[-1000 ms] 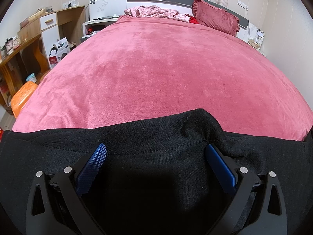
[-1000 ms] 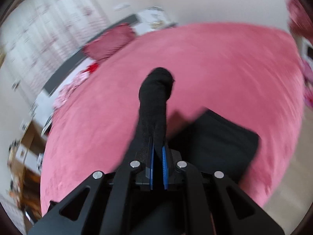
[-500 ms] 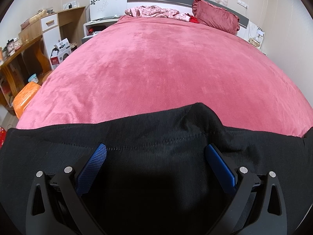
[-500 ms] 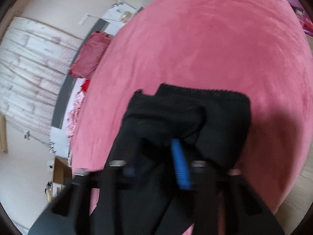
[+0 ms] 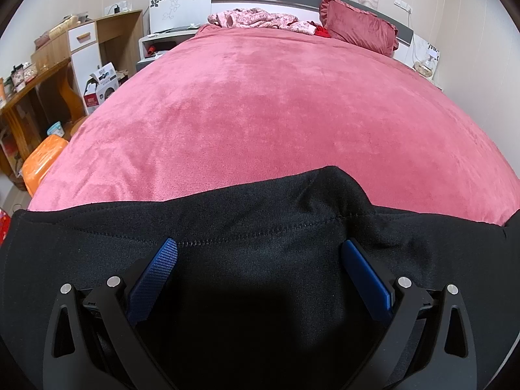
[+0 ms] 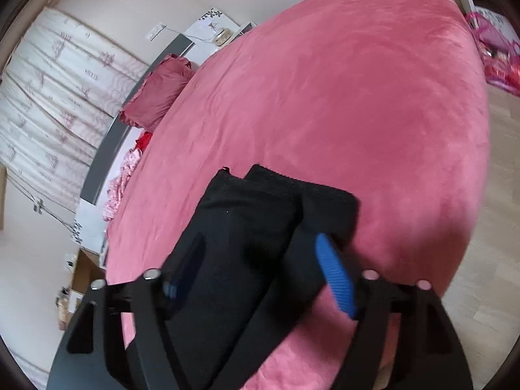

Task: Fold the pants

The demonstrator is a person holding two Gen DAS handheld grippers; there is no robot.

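Black pants (image 5: pixel 260 227) lie flat on the near part of a pink bedspread (image 5: pixel 276 113). My left gripper (image 5: pixel 258 247) hovers just over the cloth, open, its blue pads wide apart and nothing pinched between them. In the right wrist view the pants (image 6: pixel 260 214) show as two leg ends laid side by side, one lapping the other. My right gripper (image 6: pixel 260 243) is above them and its jaws are opening; the blue pads (image 6: pixel 334 273) stand apart and do not press on the cloth.
A dark red pillow (image 5: pixel 360 29) and crumpled pink clothing (image 5: pixel 260 18) lie by the headboard. A wooden desk (image 5: pixel 42 74), a box (image 5: pixel 100 86) and an orange stool (image 5: pixel 42 159) stand left of the bed. Pink bags (image 6: pixel 497 48) sit on the floor beyond the bed edge.
The right gripper held a black pant leg up, brought it down onto the other leg, then let go and spread its jaws. The left gripper has stayed where it was.
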